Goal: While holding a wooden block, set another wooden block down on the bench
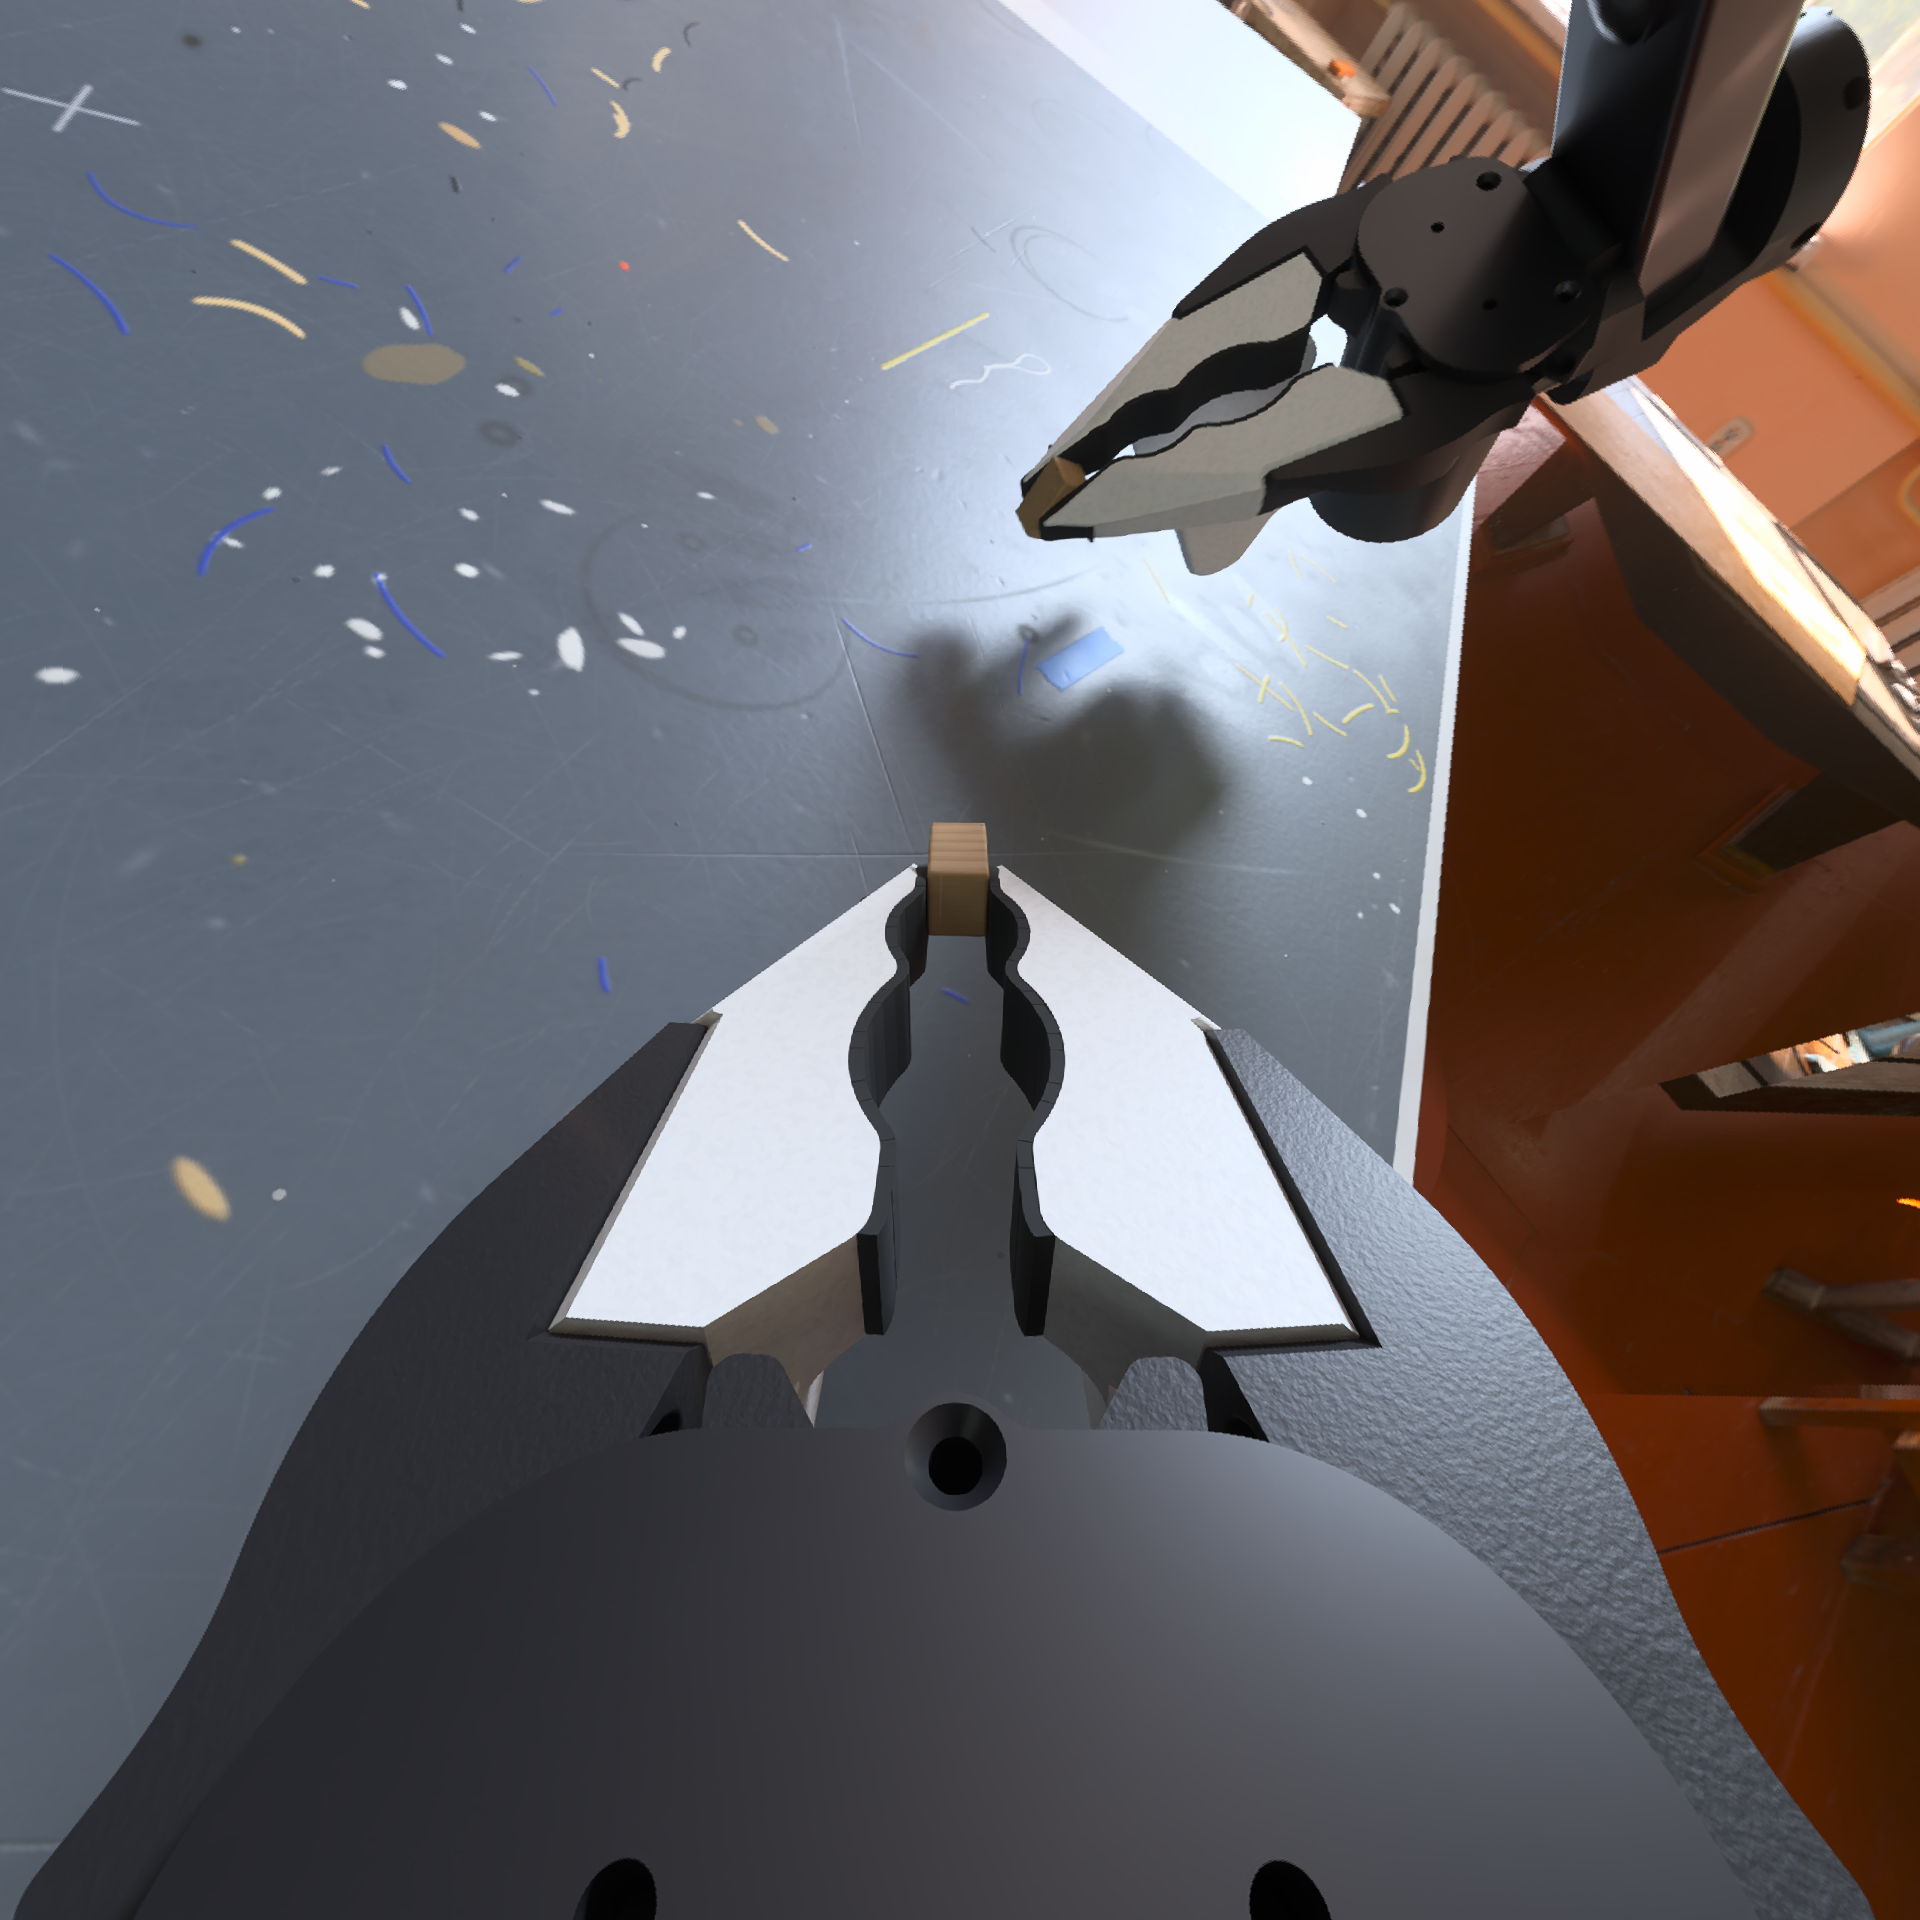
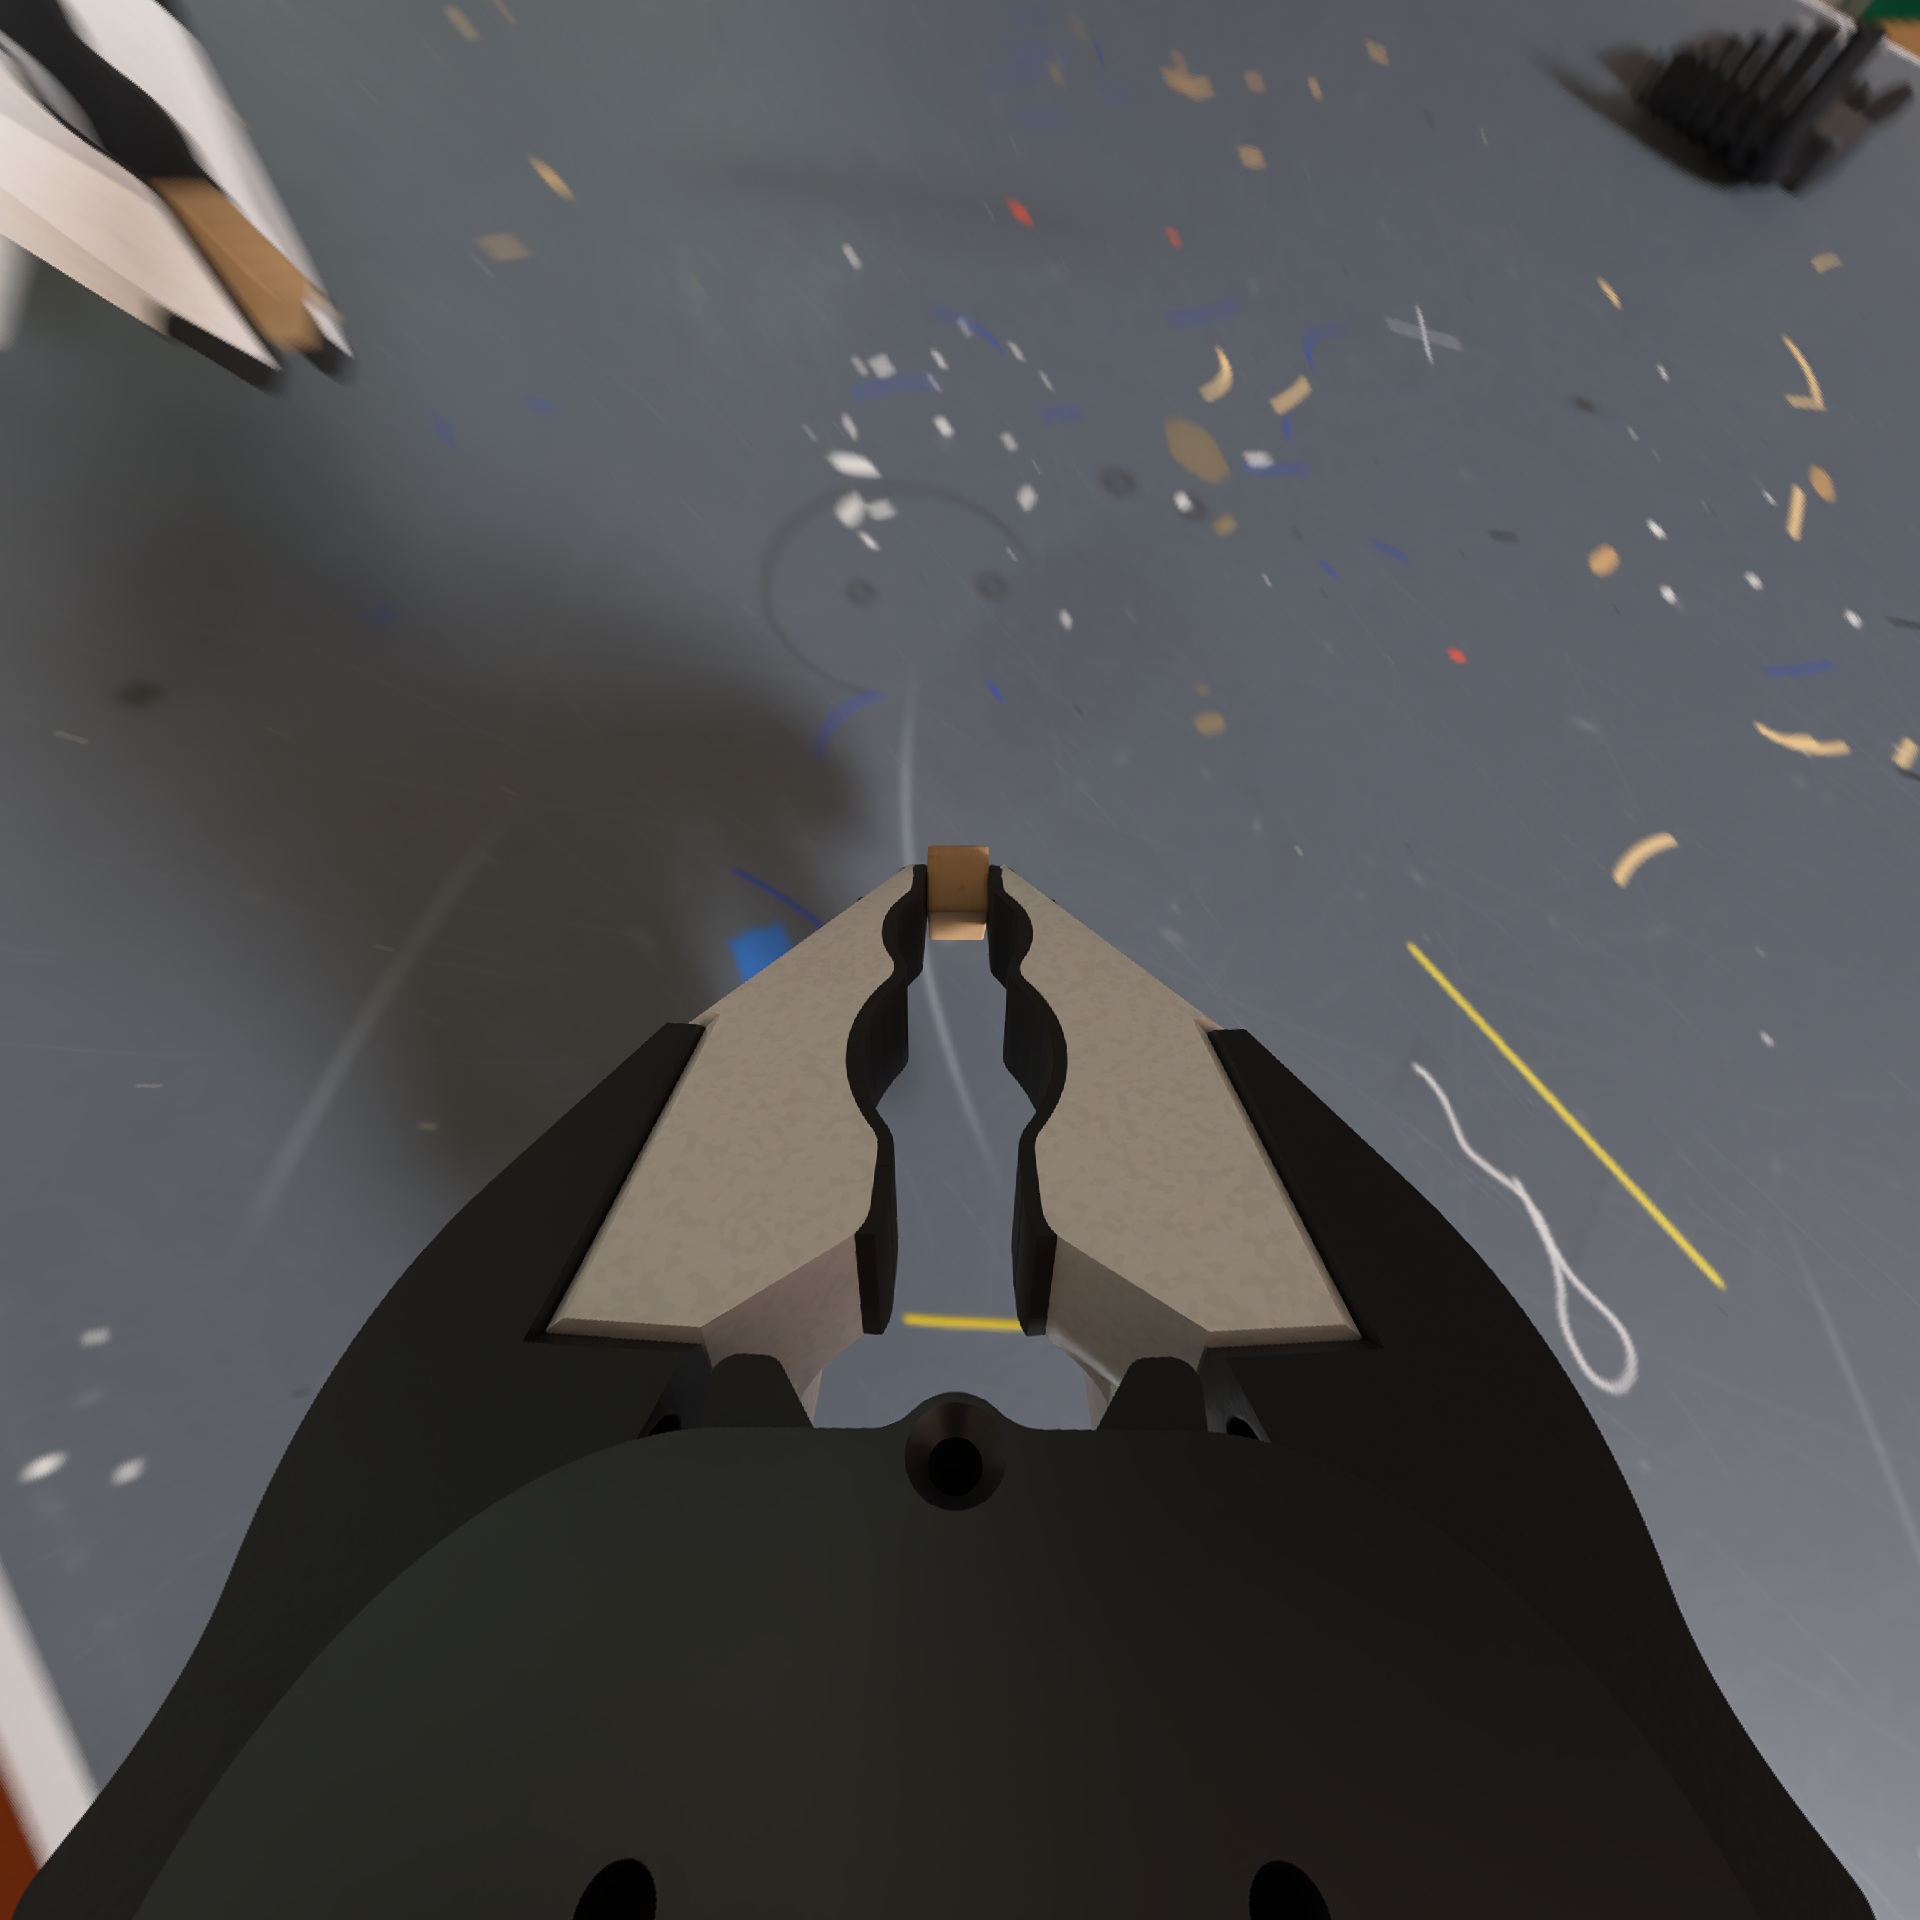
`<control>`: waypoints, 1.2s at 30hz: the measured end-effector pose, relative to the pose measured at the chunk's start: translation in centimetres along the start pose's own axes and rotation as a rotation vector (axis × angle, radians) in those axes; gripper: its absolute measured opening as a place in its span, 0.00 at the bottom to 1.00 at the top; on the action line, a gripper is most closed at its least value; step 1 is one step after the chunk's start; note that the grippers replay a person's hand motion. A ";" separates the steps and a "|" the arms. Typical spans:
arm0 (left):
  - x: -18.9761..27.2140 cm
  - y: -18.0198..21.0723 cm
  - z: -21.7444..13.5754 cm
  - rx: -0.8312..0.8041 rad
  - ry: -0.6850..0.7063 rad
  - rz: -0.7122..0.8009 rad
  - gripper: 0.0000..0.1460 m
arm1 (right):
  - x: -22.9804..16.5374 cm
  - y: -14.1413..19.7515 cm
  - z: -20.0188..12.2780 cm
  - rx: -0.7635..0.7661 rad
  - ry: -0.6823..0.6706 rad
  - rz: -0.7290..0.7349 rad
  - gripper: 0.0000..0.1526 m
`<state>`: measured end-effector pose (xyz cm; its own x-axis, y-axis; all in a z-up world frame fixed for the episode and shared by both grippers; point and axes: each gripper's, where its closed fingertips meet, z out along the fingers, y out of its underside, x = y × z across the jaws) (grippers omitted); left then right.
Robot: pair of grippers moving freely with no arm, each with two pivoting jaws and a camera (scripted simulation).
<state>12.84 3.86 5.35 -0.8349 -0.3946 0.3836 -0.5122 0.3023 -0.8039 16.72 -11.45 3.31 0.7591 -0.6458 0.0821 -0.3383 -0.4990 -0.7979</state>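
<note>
A: Two blocks are carried. In the left wrist view, the left gripper [image 1: 957, 883] is clamped on a wooden block [image 1: 957, 881] above the table [image 1: 312, 831], near its right edge.

B: In the right wrist view, the right gripper [image 2: 957, 896] is clamped on the other wooden block [image 2: 957, 894], clear of the table's grey top. Neither block has been set down; lowering one to the table, then parting its fingers, is judged next.
</note>
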 end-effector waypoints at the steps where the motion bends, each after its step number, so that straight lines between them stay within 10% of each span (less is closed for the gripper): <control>1: 0.1 -0.1 -0.1 0.003 0.008 -0.001 0.06 | -0.5 -0.8 -0.4 0.038 -0.043 0.012 0.07; 7: 0.6 0.5 -0.6 -0.052 0.069 0.089 0.06 | -7.7 -3.8 -2.7 0.132 -0.486 -0.062 0.07; 13: 0.4 0.9 -1.3 -0.050 0.084 0.104 0.06 | -13.7 -2.5 -0.9 0.016 -0.651 -0.149 0.07; 36: -0.6 1.2 -3.8 -0.002 0.003 0.113 0.06 | -15.0 -1.0 2.7 -0.115 -0.592 -0.325 0.07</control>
<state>11.97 7.73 5.88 -0.8882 -0.3548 0.2919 -0.4149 0.3466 -0.8413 7.18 0.24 1.29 0.9972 -0.0447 -0.0596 -0.0739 -0.6934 -0.7168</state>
